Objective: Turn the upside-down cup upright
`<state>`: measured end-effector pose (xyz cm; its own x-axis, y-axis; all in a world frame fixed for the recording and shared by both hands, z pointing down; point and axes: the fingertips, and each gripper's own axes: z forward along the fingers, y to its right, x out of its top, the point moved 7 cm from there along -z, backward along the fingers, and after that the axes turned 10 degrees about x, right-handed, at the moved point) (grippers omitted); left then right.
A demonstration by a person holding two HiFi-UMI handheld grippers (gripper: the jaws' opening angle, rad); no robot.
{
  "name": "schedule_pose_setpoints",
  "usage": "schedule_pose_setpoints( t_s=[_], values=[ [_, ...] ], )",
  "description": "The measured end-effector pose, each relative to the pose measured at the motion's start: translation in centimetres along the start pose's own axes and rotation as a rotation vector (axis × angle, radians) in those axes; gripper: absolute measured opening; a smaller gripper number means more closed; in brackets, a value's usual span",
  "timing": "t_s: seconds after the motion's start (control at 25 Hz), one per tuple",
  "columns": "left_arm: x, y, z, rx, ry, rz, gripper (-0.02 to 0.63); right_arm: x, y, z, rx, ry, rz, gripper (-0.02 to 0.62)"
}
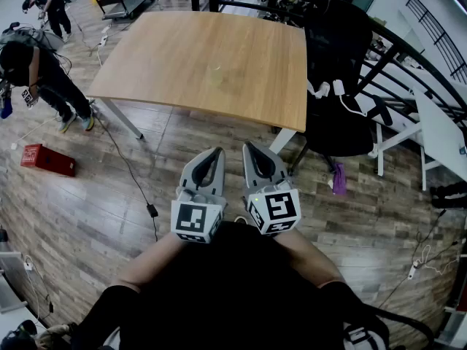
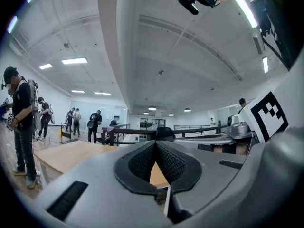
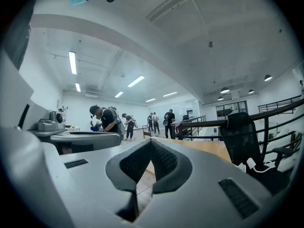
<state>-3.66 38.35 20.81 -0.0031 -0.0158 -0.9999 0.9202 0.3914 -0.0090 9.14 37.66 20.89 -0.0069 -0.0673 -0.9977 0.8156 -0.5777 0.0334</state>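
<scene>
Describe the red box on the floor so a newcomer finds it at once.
Start at the big wooden table. On the plank floor left of its near-left leg lies the red box. It is the only red thing there, low and oblong, unlike the small black plug further right.

Head view looks down; gripper views look level (all share table (image 1: 211, 64)).

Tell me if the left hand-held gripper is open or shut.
Shut: the left hand-held gripper shows its jaws meeting at the tips, with nothing between them.
</scene>
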Motion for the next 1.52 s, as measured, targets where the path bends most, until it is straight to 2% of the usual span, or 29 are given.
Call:
schedule_pose_setpoints(
  t_s=[0.48, 0.76, 1.04, 1.4, 1.44, 1.52],
  values=[
    [-1.2, -3.7, 0.8, -0.015, -0.014, -0.026, 0.008, -1.0, -0.9, 2.9, -0.041, -0.013, 0.022, 0.012],
    [-3.2, -8.2, 3.9, 0.016, -0.051, -0.026, 0.009, -3.0, 1.5, 7.0, -0.084, -0.035, 0.07, 0.012],
    [-6.1, -12.3, 15.0, 0.036, -0.078, -0.032, 0.008, -5.7, 9.6, 16.8, -0.053, -0.091, 0.061, 0.014],
    [-9.5, -18.9, 30.7, 0.138, -0.124, -0.026, 0.008, -9.6, 18.5, 32.2, 0.088, -0.187, 0.097, 0.017],
    [-10.1, -19.7, 32.1, 0.148, -0.128, -0.023, 0.008, -10.3, 19.2, 33.6, 0.096, -0.198, 0.101, 0.028],
    [-11.0, -21.0, 34.8, 0.158, -0.134, -0.02, 0.008, -11.7, 20.5, 36.1, 0.12, -0.222, 0.115, 0.139]
  ],
)
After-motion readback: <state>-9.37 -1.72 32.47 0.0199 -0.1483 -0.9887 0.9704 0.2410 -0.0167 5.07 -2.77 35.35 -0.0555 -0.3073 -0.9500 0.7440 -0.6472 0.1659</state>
